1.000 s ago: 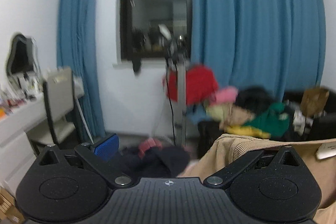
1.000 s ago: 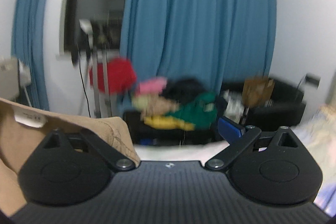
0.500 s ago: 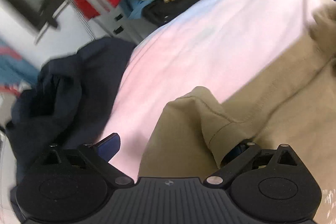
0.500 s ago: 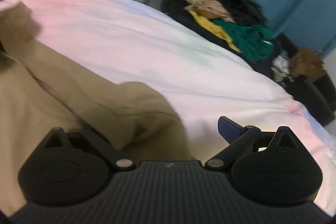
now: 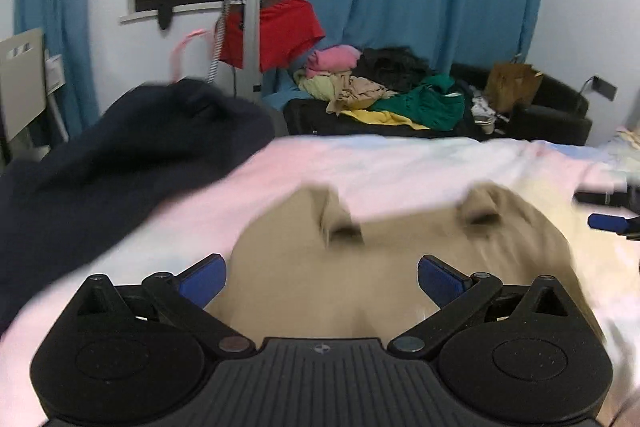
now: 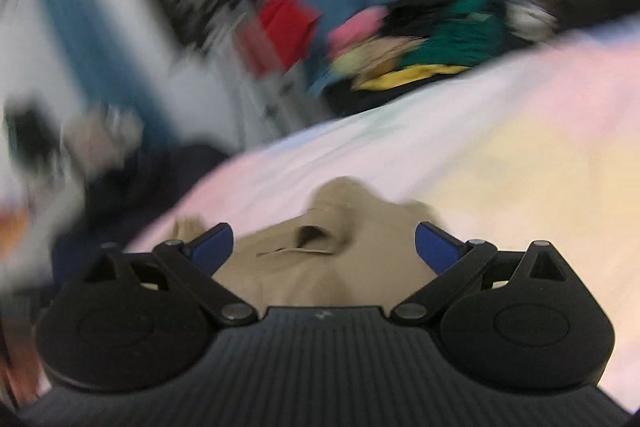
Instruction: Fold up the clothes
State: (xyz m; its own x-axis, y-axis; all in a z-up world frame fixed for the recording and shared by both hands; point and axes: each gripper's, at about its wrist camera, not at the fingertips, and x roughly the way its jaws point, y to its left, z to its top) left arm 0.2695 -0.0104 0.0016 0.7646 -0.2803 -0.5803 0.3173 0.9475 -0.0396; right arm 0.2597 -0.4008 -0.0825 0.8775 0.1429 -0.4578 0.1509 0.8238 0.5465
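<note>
Both the left gripper (image 5: 322, 277) and the right gripper (image 6: 324, 243) hang spread and empty over the tan garment (image 5: 384, 259) lying rumpled on the pastel bed (image 5: 400, 163), soft, light cloth probably best pinched at a hem or shoulder edge, though blur hides its outline.

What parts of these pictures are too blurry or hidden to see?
- Tan garment: near edge hidden behind the left gripper; folds smeared by motion.
- Right wrist view: whole room blurred; clothes pile shows only colours.
- Dark garment: cut off by the left edge.
- Right gripper: open.
</note>
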